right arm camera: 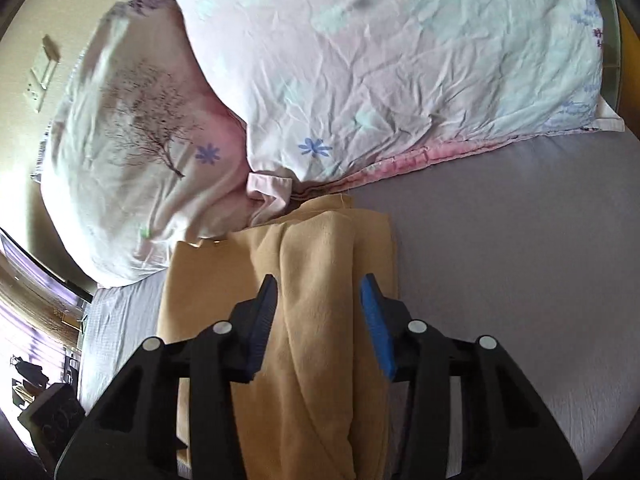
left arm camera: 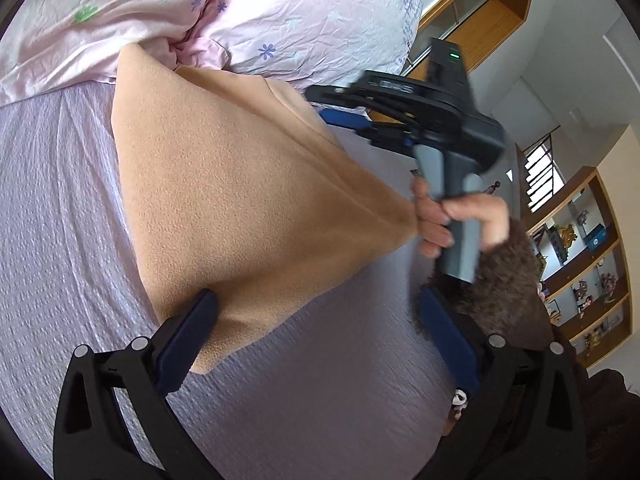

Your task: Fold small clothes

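Note:
A tan fleece garment (left arm camera: 240, 200) lies on the lilac bed sheet (left arm camera: 60, 220), partly folded. My left gripper (left arm camera: 316, 320) is open; its left finger (left arm camera: 192, 332) rests at the garment's near edge. The right gripper (left arm camera: 360, 116) shows in the left wrist view, held in a hand at the garment's far right side. In the right wrist view the garment (right arm camera: 320, 320) runs as a raised fold between the fingers of my right gripper (right arm camera: 318, 292), which stand apart around it.
Pink floral pillows (left arm camera: 280, 20) and a quilt (right arm camera: 400, 60) lie at the head of the bed, touching the garment's far edge. Wooden shelves (left arm camera: 580, 260) stand beyond the bed. Bare sheet (right arm camera: 500, 260) lies right of the garment.

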